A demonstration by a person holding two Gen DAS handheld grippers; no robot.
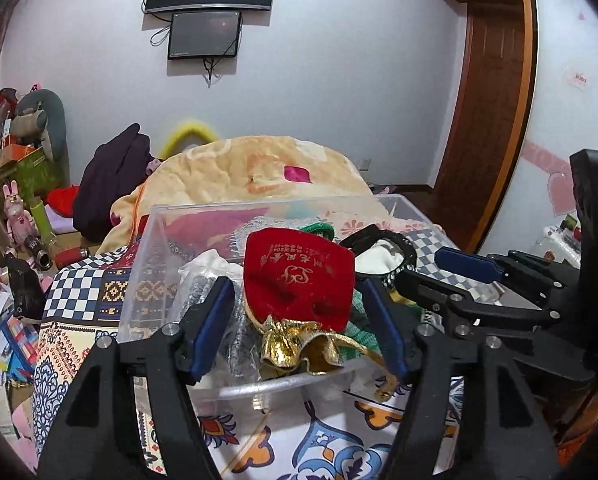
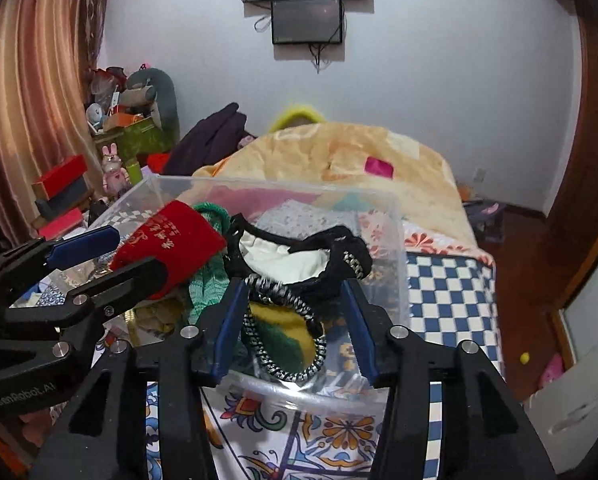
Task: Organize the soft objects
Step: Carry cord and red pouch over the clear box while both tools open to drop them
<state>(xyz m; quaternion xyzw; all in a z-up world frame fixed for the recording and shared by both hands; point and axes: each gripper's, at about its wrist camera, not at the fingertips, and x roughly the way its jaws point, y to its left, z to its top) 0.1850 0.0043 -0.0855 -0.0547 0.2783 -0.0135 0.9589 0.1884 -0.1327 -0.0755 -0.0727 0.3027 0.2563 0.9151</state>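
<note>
Both wrist views close over bin (image 1: 155, 240)

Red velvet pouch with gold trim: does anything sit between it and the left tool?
Nothing visible does. The red velvet pouch with gold trim lies on top of the pile in the clear plastic bin, and the open left tool faces it with its fingers to either side.

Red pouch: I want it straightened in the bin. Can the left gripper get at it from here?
Probably yes. The left gripper is open with the red pouch between its fingers, on top of the pile in the clear bin; nothing covers it.
</note>
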